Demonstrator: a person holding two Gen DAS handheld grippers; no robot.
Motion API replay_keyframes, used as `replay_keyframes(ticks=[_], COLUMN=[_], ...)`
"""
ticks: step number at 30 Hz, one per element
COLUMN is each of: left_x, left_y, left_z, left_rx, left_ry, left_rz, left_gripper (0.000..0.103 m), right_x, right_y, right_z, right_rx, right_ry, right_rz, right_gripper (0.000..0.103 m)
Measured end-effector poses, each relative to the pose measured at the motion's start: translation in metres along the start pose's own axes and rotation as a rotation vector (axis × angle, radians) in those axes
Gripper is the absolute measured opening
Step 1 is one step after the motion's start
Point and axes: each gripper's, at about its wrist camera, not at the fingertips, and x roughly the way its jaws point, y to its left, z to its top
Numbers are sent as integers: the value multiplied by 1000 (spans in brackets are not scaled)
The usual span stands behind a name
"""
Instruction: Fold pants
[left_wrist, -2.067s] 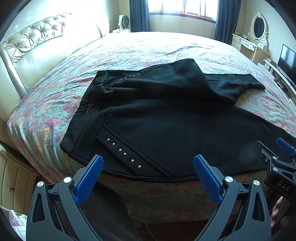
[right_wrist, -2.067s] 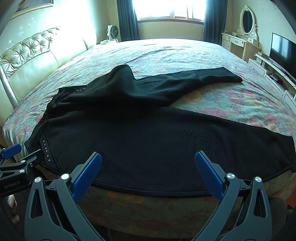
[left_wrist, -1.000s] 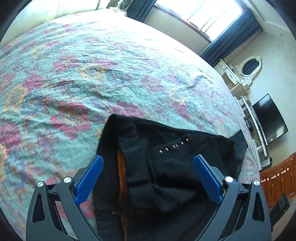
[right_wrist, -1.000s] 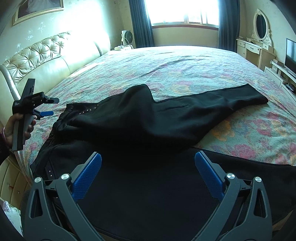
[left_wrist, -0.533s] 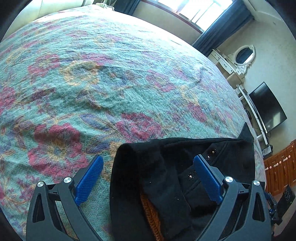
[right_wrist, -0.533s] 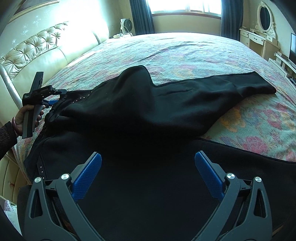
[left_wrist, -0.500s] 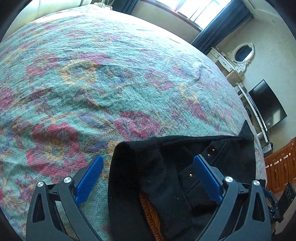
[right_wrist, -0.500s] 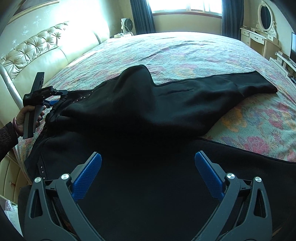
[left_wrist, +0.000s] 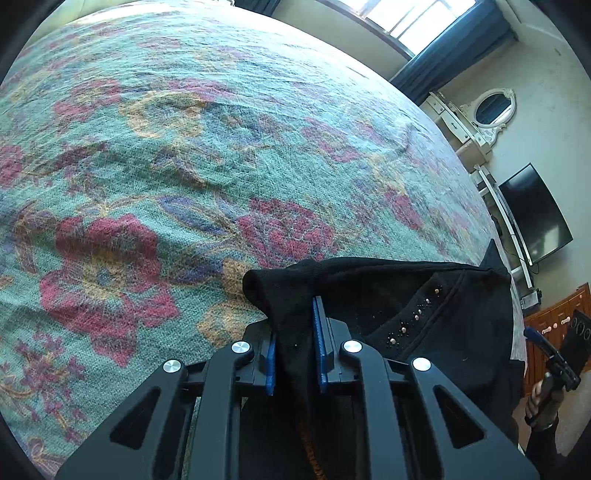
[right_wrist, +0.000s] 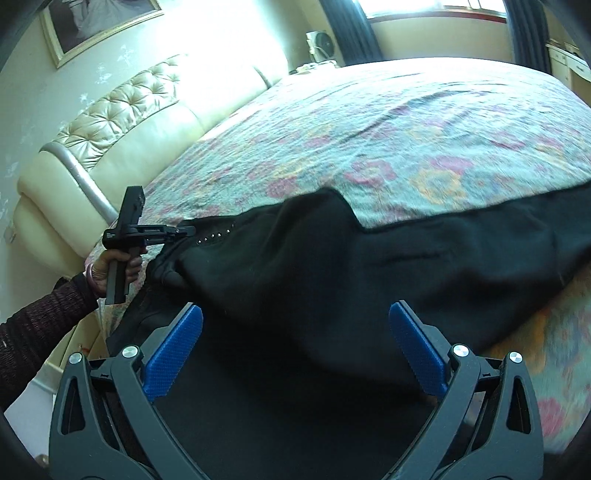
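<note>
Left wrist view — left gripper (left_wrist: 294, 343): jaws pressed together on a bunched fold of the black pants (left_wrist: 424, 317) at the waistband corner. Half a second ago the same jaws stood spread on either side of this fold; they have now closed on it. The cloth rises between the blue pads, and a row of metal studs (left_wrist: 413, 317) lies just to the right of the grip. Beyond it, the floral bedspread (left_wrist: 166, 166) is bare out to the far edge. The right gripper (left_wrist: 554, 354) shows small at the right margin, held in a hand.

Right wrist view — right gripper (right_wrist: 295, 347): jaws spread wide, nothing between them, hovering over the dark middle of the pants (right_wrist: 332, 280). It sits lower and nearer the cloth than half a second ago. The pants lie on the bed near its front edge, one leg running off to the right across the bedspread (right_wrist: 406, 129) and a second layer lying nearer the camera. At left the left gripper (right_wrist: 177, 232) is seen from the side, tips at the studded waistband, beside the padded headboard (right_wrist: 122, 122).

Reading: one end of the waist is now secured, so the fold proper appears ready to begin — a second grip by the right gripper probably comes first. Little of the folding looks done.
</note>
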Motion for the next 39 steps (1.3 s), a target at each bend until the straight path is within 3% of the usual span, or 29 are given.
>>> replay_keyframes(ticks=[2, 7, 9, 13, 15, 18, 20, 22, 24, 27, 29, 34, 39], left_x=[1, 4, 5, 6, 7, 7, 7, 7, 7, 7, 7, -4, -34], left_y=[1, -5, -5, -5, -6, -7, -8, -8, -10, -13, -15, -20, -18], left_z=[1, 3, 4, 3, 3, 3, 3, 4, 5, 6, 7, 5, 0], left_rx=[-9, 5, 2, 11, 14, 21, 24, 26, 23, 33, 30, 42, -6], left_ry=[9, 26, 27, 21, 18, 17, 21, 27, 30, 41, 45, -8, -136], left_rz=[4, 44, 48, 52, 58, 66, 70, 76, 85, 99, 108, 90, -44], left_gripper=[15, 15, 15, 15, 15, 16, 16, 16, 16, 16, 15, 11, 11], right_x=[10, 56, 74, 106, 127, 145, 143, 136, 130, 122, 114, 72, 16], right_y=[-18, -76, -88, -87, -83, -92, -97, -97, -96, -93, -89, -74, -66], right_z=[28, 75, 82, 81, 78, 78, 81, 82, 82, 83, 81, 72, 63], right_rx=[-69, -217, -279, -447, -510, -478, -446, -434, -425, -433, -450, -445, -360], right_ry=[35, 238, 320, 436, 507, 576, 577, 565, 564, 554, 534, 376, 164], right_rz=[15, -162, -210, -210, -223, -194, -175, -172, -173, -214, -251, -369, -448], right_gripper=[101, 101, 101, 101, 95, 94, 86, 69, 46, 24, 15, 11, 10])
